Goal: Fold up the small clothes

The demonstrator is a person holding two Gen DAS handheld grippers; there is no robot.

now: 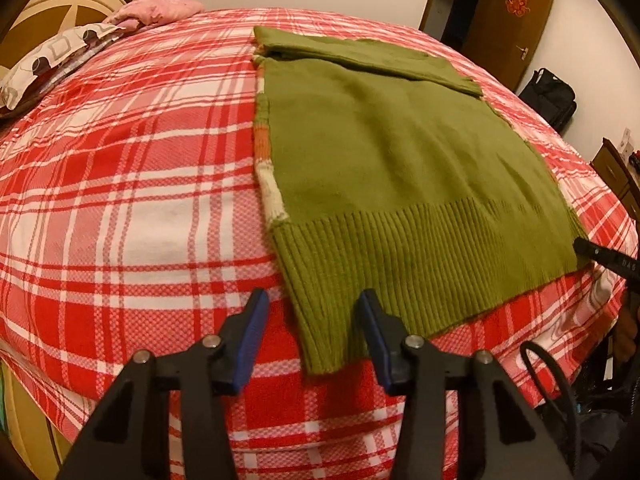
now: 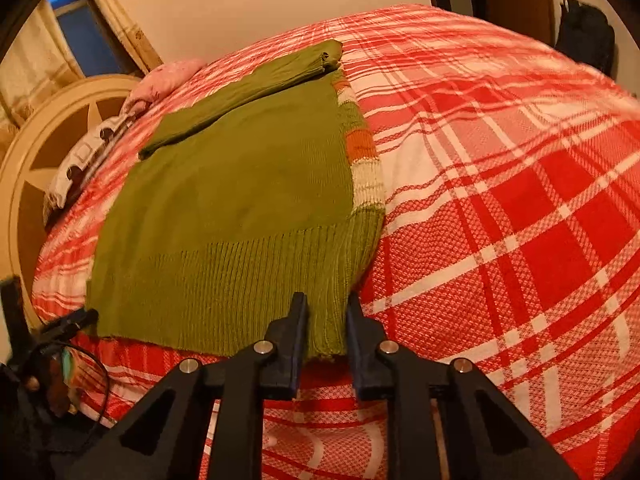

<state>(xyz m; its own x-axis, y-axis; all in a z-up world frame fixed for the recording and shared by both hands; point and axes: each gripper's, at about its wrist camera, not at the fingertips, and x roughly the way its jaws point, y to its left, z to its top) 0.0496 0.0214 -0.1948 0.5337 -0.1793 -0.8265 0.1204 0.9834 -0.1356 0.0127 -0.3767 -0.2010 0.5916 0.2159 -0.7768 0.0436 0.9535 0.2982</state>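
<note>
A green knit sweater [image 1: 384, 152] lies flat on the red plaid bed [image 1: 120, 200], sleeves folded across its far end and ribbed hem nearest me. My left gripper [image 1: 312, 312] stands open over the hem's near left corner, one pad on the bedspread and the other on the ribbing. In the right wrist view the sweater [image 2: 240, 200] fills the left half. My right gripper [image 2: 326, 316] straddles the hem's near right corner with a narrow gap; the fabric lies between the pads and does not look pinched. A black finger [image 1: 600, 256] of the right gripper shows at that corner.
Pillows [image 1: 60, 52] and a round cream headboard [image 2: 40, 168] lie at the bed's head. A brown door [image 1: 508, 20] and a black bag [image 1: 552, 96] stand by the far wall. A black cable [image 1: 548, 380] loops at the bed's near edge. Bare plaid bedspread [image 2: 520, 200] spreads beside the sweater.
</note>
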